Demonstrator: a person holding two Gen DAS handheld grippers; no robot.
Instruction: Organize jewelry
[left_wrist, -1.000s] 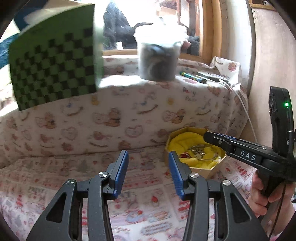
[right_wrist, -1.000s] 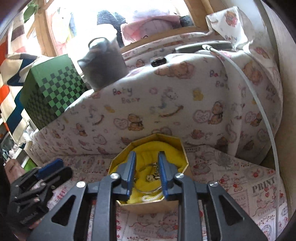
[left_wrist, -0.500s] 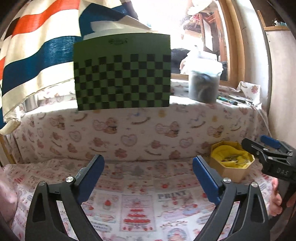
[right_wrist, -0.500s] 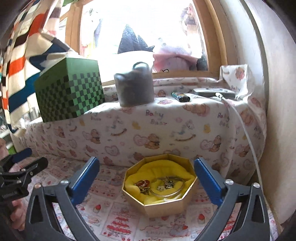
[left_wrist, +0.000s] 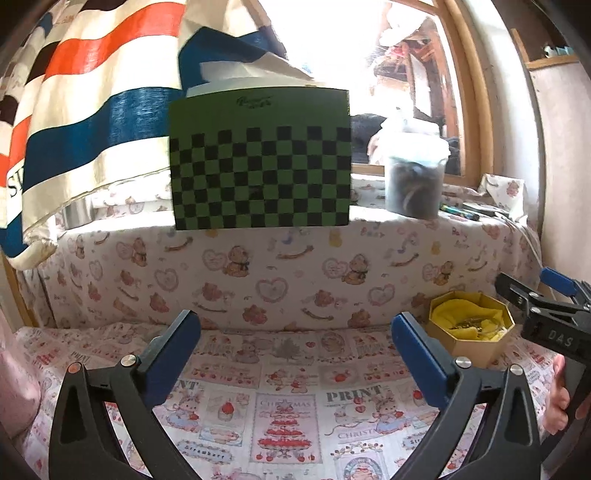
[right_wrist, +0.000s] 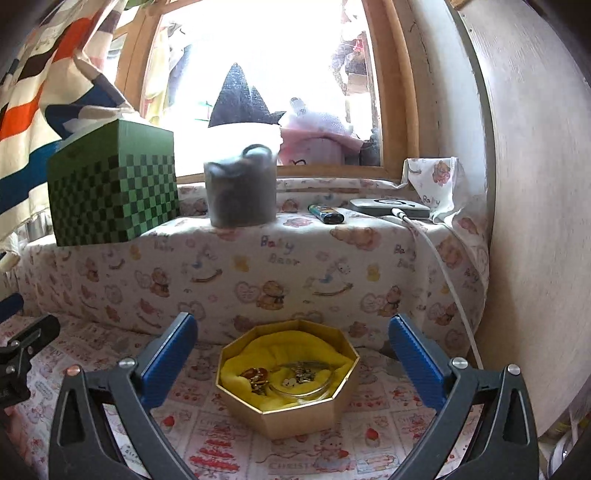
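Observation:
A gold octagonal box (right_wrist: 291, 415) with a yellow cloth lining holds jewelry (right_wrist: 286, 376): a clear bangle, amber pieces and a small gold chain. It stands on the printed cloth in front of my right gripper (right_wrist: 291, 360), which is open wide and empty, pulled back from the box. In the left wrist view the box (left_wrist: 474, 345) sits at the far right. My left gripper (left_wrist: 295, 354) is open wide and empty over the printed cloth, left of the box. The right gripper's body (left_wrist: 546, 317) shows at the right edge there.
A raised ledge covered in bear-print cloth (right_wrist: 258, 266) runs behind. On it stand a green checkered box (right_wrist: 110, 192), a grey lidded tub (right_wrist: 240, 188), a lighter (right_wrist: 327, 214) and a flat device with a white cable (right_wrist: 388, 206). A wall (right_wrist: 524, 221) is close on the right.
Both grippers opened wide and drew back from the box. The right gripper was nearly shut over the jewelry a second ago; it is now open and empty. The left view swung left.

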